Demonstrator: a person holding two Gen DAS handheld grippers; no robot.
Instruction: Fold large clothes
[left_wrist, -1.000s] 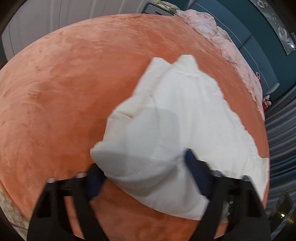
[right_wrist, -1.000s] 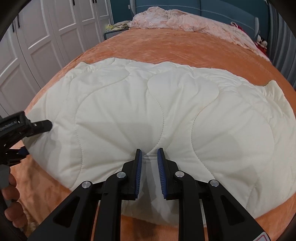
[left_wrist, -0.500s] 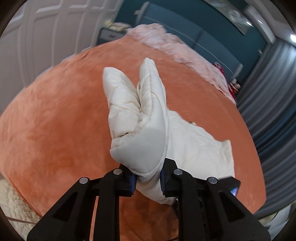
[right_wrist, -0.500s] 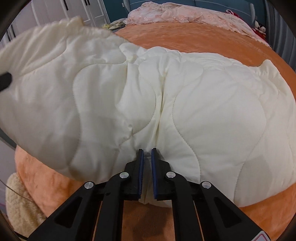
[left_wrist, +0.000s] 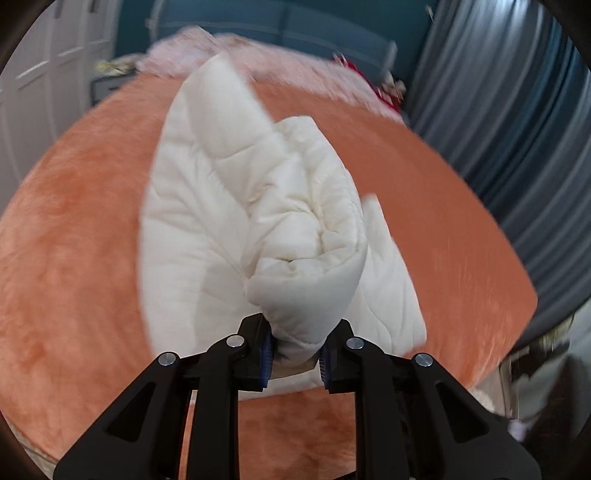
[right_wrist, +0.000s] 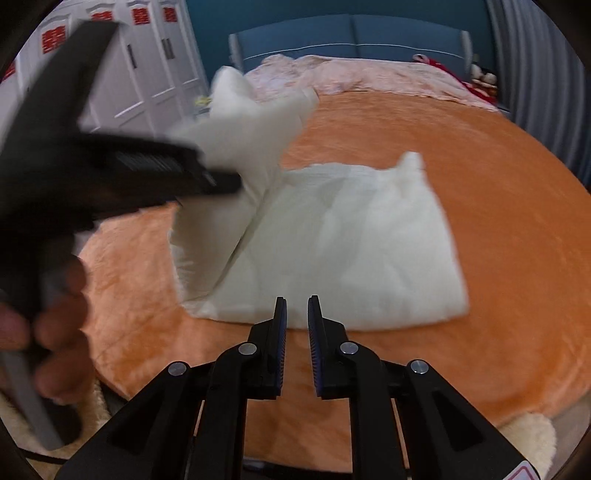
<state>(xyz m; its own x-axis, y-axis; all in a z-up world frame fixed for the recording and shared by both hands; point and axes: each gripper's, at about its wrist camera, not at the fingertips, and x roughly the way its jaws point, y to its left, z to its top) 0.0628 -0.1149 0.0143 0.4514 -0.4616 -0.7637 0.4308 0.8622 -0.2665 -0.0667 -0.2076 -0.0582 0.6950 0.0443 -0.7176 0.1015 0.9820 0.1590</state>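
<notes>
1. Since the earlier frames, the near-left edge of the white quilted garment (right_wrist: 332, 251) has risen off the orange bed cover (right_wrist: 498, 221) and swung over toward the far side, and the right gripper has come clear of the cloth.
2. Garment position: the main body lies flat on the bed cover; one bunched corner hangs raised in the air.
3. Left gripper (left_wrist: 295, 354): clenched on that bunched corner, with padding filling the gap between the jaws.
4. Right gripper (right_wrist: 297, 332): jaws have just been opening slightly; they stand narrowly apart and hold nothing, just short of the garment's near edge.
5. Step in hand: folding the left side over the body.
6. Next move probably requires lowering the raised corner onto the flat part, aligning the edges, then releasing.
</notes>
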